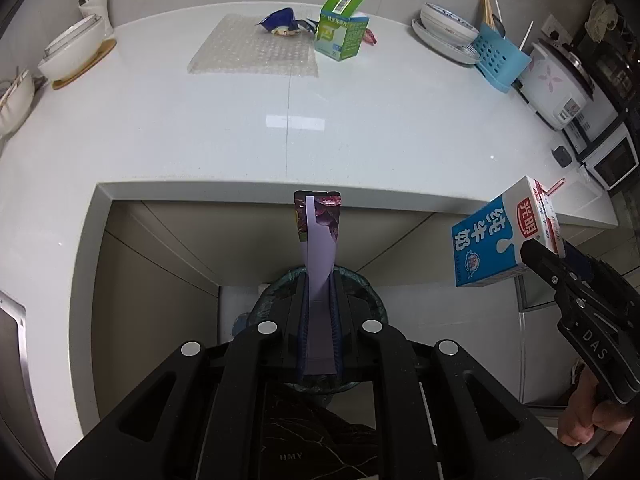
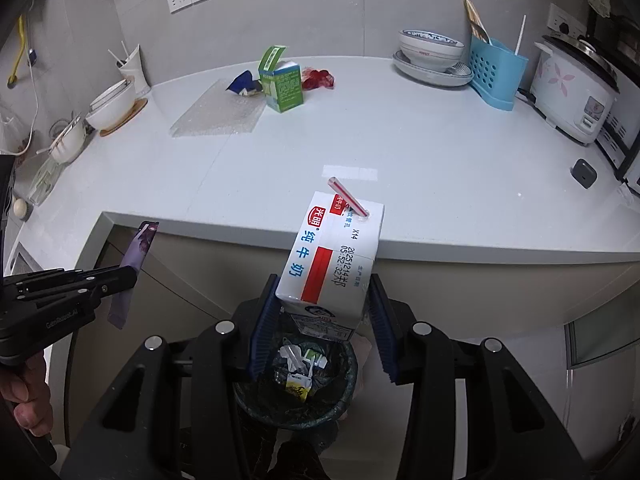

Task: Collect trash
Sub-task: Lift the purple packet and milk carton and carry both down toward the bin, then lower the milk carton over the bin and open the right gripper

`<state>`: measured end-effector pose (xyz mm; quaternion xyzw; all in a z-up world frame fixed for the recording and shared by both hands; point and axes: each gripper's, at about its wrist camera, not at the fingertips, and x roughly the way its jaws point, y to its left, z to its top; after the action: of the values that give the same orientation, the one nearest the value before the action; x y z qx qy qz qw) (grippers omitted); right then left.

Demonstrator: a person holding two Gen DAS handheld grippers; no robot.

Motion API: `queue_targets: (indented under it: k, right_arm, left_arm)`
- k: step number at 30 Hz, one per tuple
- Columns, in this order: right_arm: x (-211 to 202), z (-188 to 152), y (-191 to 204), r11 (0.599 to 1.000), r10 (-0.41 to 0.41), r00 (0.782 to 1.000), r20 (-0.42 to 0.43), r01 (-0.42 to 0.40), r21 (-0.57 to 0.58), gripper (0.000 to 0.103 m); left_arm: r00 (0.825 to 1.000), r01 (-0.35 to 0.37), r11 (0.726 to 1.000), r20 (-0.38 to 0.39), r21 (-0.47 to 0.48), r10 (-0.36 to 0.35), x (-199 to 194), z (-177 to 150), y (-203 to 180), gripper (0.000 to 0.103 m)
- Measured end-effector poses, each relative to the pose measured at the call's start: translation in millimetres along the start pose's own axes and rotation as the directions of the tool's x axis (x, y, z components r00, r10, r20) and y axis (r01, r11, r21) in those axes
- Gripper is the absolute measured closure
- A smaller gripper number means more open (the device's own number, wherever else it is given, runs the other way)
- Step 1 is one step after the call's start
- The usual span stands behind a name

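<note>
My left gripper (image 1: 319, 280) is shut on a flat purple snack wrapper (image 1: 319, 236), held upright above the lined trash bin (image 1: 376, 304) below the counter edge. My right gripper (image 2: 322, 308) is shut on a white and blue milk carton (image 2: 332, 256) with a red straw (image 2: 349, 197), held right over the trash bin (image 2: 296, 412), which holds several scraps. The carton also shows in the left wrist view (image 1: 500, 236), and the wrapper in the right wrist view (image 2: 134, 264). On the counter lie a green and white box (image 1: 340, 30), a blue wrapper (image 1: 280, 22) and a red wrapper (image 2: 318, 78).
A bubble-wrap sheet (image 1: 256, 52) lies at the back of the white counter (image 1: 200, 128). White bowls (image 1: 72, 48) stand at the left; plates (image 1: 444, 26), a blue utensil holder (image 1: 498, 58) and a rice cooker (image 1: 556, 80) at the right. Cabinet fronts (image 1: 160, 280) stand beside the bin.
</note>
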<state>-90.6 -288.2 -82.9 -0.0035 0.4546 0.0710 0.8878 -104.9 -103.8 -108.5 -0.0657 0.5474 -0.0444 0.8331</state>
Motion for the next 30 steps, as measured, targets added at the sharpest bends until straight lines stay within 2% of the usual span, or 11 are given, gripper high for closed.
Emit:
queue_targets:
  k: [18,25,30]
  right_arm:
    - [45.6,-40.2,12.4,0.999,0.039,0.995,-0.086,-0.041,-0.021,0.062]
    - [67.8,-50.4,19.4,0.996,0.08,0.99,-0.113,-0.084,-0.033,0.062]
    - [84.5,-56.3,27.0,0.993,0.091,0.987,-0.136,-0.1,-0.063,0.062]
  left_arm:
    - [1.0,0.028,0.999,-0.005,-0.031,-0.028,51.6,-33.3,14.5,0.094]
    - [1.0,0.02,1.0,0.006,-0.017,-0.02,67.7,-37.5,17.0,0.094]
    - [0.999,0.042,0.998,0.005,-0.037,-0.041,78.6,-41.0,21.7,0.094]
